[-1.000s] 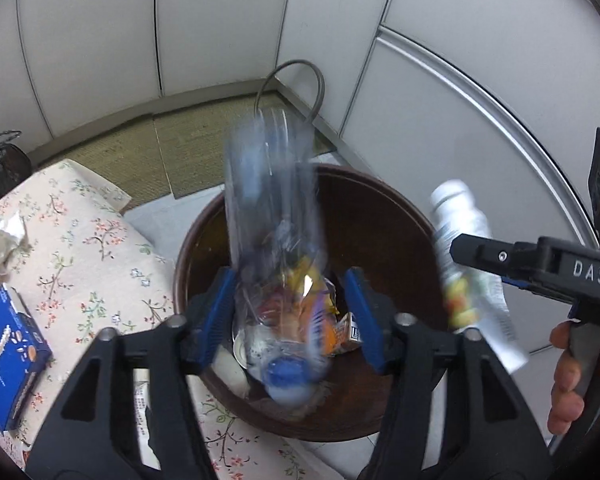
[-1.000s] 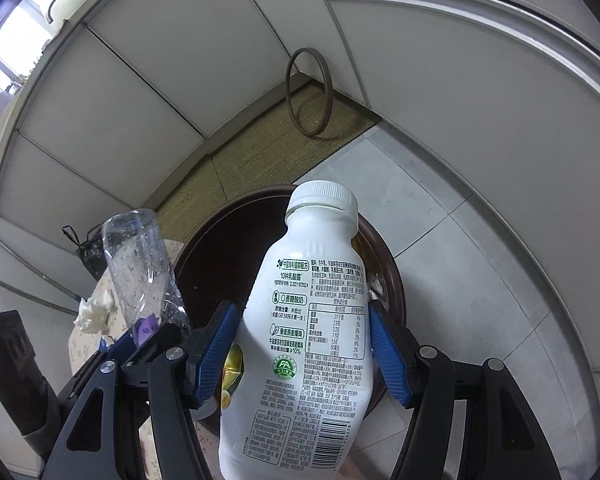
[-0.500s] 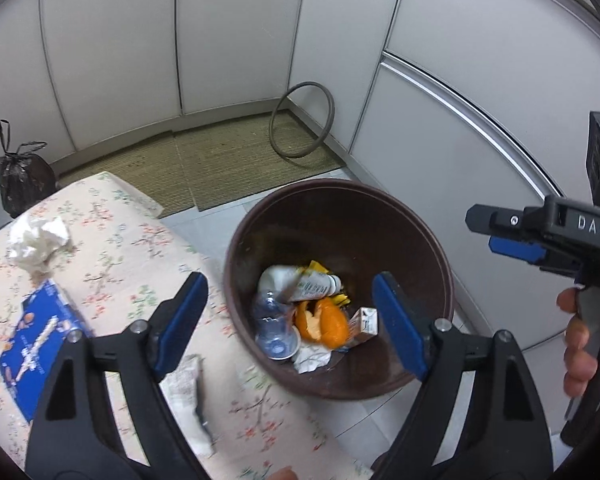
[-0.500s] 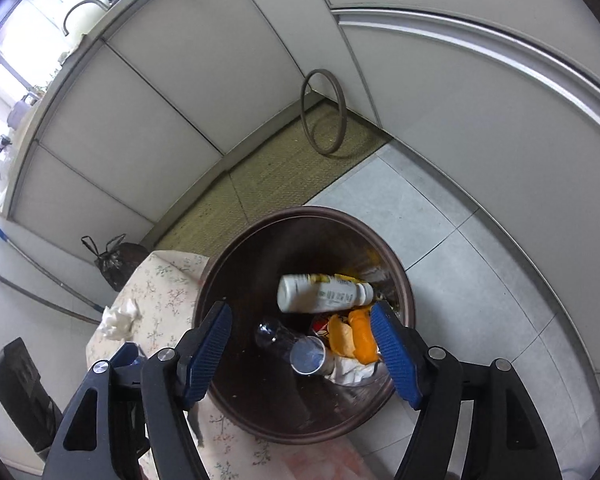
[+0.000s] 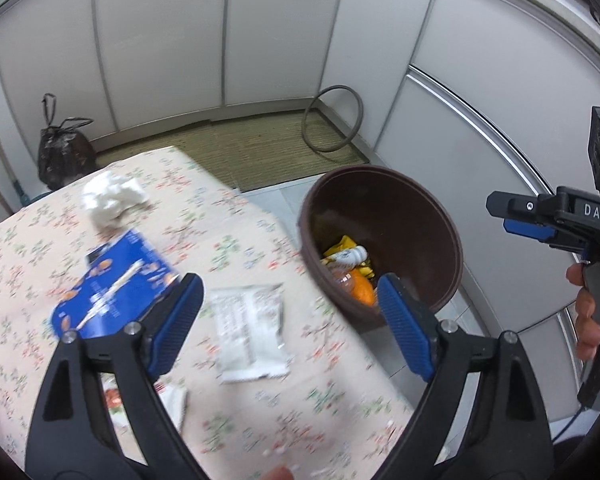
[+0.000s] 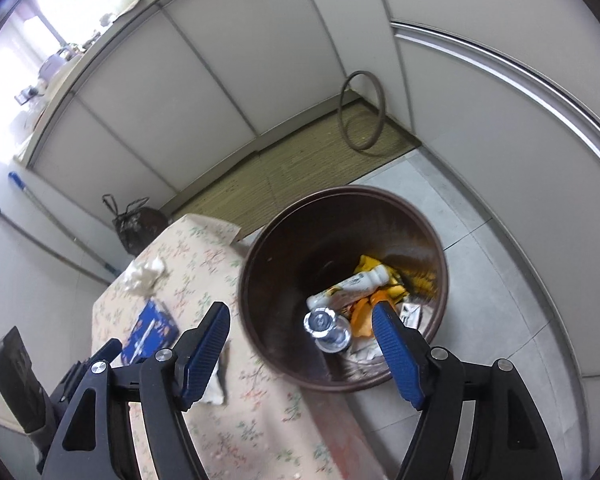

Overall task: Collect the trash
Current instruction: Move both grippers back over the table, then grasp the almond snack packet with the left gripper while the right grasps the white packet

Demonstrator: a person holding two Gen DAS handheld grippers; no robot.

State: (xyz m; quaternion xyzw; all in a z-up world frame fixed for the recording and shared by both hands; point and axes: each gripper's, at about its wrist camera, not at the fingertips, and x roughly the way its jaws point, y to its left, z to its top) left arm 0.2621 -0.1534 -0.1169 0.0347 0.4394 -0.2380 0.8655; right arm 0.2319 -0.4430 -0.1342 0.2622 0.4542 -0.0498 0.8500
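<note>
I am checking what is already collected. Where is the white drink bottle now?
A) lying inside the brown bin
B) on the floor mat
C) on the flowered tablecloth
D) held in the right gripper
A: the white drink bottle lies on the other trash inside the brown bin.

Floral worktop beside a tiled floor.
The floral-patterned cloth-covered worktop (image 5: 228, 216) carries a crumpled white tissue wad (image 5: 112, 198), a blue printed snack box (image 5: 112, 290) and a flat white foil wrapper (image 5: 250, 326). On the grey tiled floor (image 6: 496, 292) stand a round dark-brown waste bin (image 6: 292, 264), a tied black plastic bag (image 5: 62, 152) and a woven straw mat (image 5: 260, 152).
</note>
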